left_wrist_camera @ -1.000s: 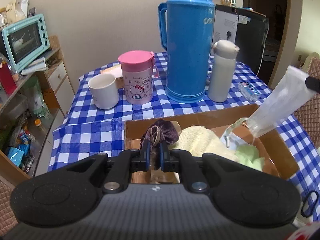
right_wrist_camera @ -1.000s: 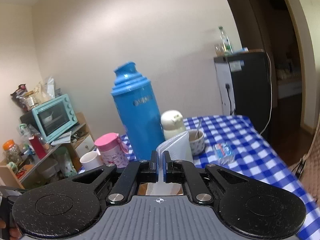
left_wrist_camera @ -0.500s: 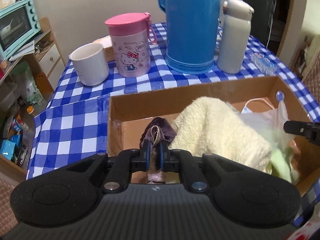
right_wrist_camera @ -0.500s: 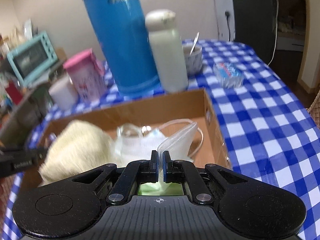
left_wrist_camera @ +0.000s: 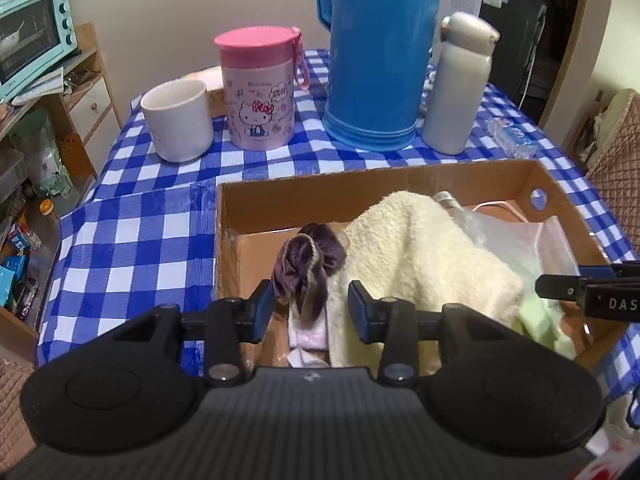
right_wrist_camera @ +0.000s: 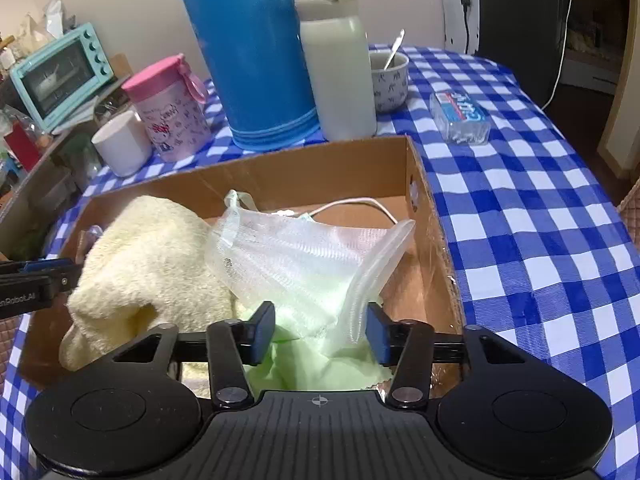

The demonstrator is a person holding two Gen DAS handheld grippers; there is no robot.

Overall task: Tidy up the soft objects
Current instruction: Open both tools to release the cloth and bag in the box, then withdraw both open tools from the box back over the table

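Observation:
A cardboard box (left_wrist_camera: 360, 178) (right_wrist_camera: 280, 160) on the blue checked table holds a cream towel (left_wrist_camera: 416, 256) (right_wrist_camera: 152, 248), a green cloth (right_wrist_camera: 312, 364) and a clear plastic bag (right_wrist_camera: 304, 252). My left gripper (left_wrist_camera: 310, 308) hangs over the box's left end. Its jaws are opening, and a purple scrunchie (left_wrist_camera: 308, 268) lies loose between them on pink fabric. My right gripper (right_wrist_camera: 320, 326) is at the box's right end, jaws opening too. The bag's bottom edge rests between them on the green cloth, close to the right pad. Neither gripper's pads press on anything.
Behind the box stand a blue thermos (left_wrist_camera: 376, 60), a white flask (left_wrist_camera: 456, 88), a pink cartoon cup (left_wrist_camera: 260, 92) and a white mug (left_wrist_camera: 178, 120). A bowl with a spoon (right_wrist_camera: 388, 76) and a tissue pack (right_wrist_camera: 460, 116) sit far right. A shelf with a toaster oven (left_wrist_camera: 32, 36) stands left.
Both grippers have come down into the box. The left let go of the scrunchie and the right let go of the plastic bag, and both sets of jaws have spread apart.

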